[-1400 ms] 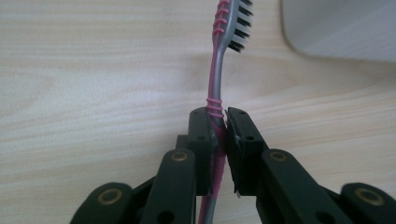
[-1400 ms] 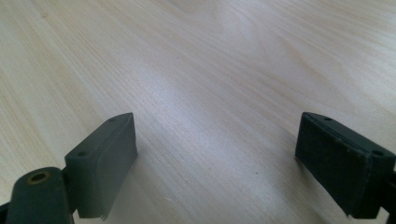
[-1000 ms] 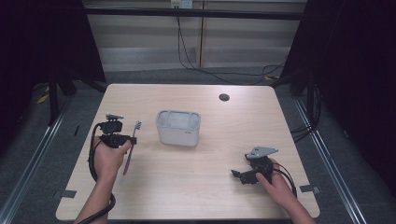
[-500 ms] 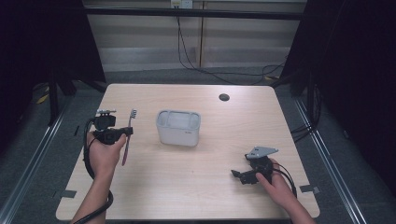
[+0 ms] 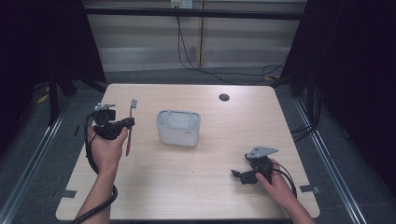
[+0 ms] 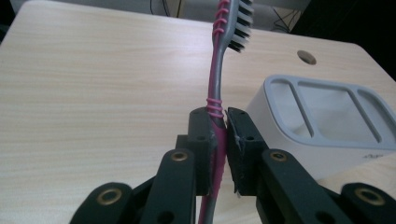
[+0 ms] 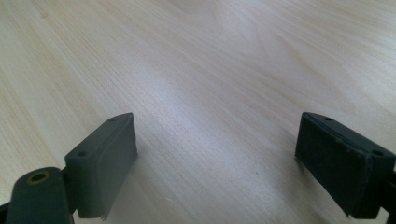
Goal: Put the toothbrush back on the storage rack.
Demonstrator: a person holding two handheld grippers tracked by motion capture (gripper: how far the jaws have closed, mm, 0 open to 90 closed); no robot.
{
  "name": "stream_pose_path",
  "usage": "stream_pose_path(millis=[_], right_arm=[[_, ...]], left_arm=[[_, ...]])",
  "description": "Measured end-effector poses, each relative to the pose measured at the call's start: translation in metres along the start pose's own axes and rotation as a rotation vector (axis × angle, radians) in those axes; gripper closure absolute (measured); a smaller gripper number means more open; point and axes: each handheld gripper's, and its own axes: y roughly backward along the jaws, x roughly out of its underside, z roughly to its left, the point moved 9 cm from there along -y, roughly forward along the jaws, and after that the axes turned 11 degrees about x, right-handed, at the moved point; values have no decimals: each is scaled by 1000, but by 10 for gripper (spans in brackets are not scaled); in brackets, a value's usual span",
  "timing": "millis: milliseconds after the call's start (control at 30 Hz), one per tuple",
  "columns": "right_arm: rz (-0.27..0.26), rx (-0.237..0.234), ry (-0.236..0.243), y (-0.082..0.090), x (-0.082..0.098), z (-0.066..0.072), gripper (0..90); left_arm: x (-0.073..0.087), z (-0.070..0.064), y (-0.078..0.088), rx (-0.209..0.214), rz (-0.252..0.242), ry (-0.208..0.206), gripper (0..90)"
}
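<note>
While its black jaws pinch the ribbed pink-and-grey toothbrush [image 6: 215, 100] upright, bristles up, the left gripper [image 5: 122, 124] hovers beside the rounded grey 3-slot plastic holder [image 5: 178, 127]. Right gripper [image 5: 239, 175], jaws wide and empty, rests on the pale woodgrain table [image 5: 196, 186].

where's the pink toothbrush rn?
High view, left side: the pink-and-grey toothbrush is clamped in the left gripper, bristle end away from the person, just left of the grey plastic compartmented holder.

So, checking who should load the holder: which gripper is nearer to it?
Left. The left gripper, clamping the toothbrush, is just left of the holder; the right gripper rests open, farther off, nearer the person.
</note>
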Motion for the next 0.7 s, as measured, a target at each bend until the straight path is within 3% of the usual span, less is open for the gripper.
stream_pose_path(millis=[700], right_arm=[[0,0,0,0,0,0,119]], left_arm=[[-33,-21,-5,45,-127,-45,806]])
